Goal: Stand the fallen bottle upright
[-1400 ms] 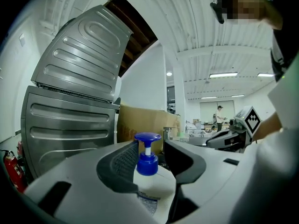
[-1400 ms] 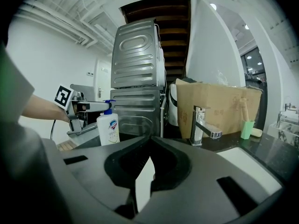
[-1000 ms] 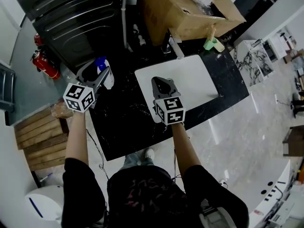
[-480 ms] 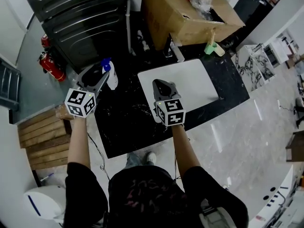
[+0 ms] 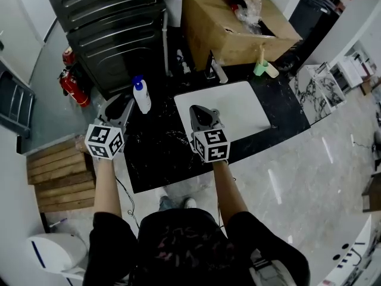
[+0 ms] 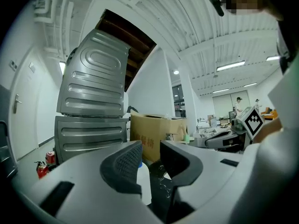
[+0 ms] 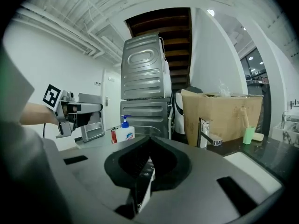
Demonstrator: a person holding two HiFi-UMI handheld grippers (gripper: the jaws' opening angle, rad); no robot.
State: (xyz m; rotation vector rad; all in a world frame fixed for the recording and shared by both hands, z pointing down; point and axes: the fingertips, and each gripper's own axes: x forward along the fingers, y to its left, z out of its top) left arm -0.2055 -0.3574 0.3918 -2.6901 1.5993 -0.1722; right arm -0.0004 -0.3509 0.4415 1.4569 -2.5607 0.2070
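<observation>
A white bottle with a blue pump top (image 5: 141, 95) stands upright on the black marble counter (image 5: 161, 159), free of both grippers. My left gripper (image 5: 121, 106) hangs just left of it and nearer to me. Its jaws have just been closing, a gap still shows, and nothing is between the pads. In the left gripper view the bottle (image 6: 145, 183) shows low down, beyond the left gripper (image 6: 150, 155). My right gripper (image 5: 202, 113) is shut and empty over the near edge of the white sink. From the right gripper (image 7: 149, 160) the bottle (image 7: 125, 132) appears far to the left.
A white sink basin (image 5: 238, 100) with a faucet (image 5: 214, 70) fills the counter's right half. A large cardboard box (image 5: 238, 16) and a green cup (image 5: 260, 69) stand behind it. Grey metal machines (image 5: 113, 22), a red fire extinguisher (image 5: 74, 82) and a wooden pallet (image 5: 50, 171) lie left.
The left gripper has let go of the bottle and drawn back toward me; the bottle now stands alone. Its jaws look narrower. The right gripper has pulled back slightly.
</observation>
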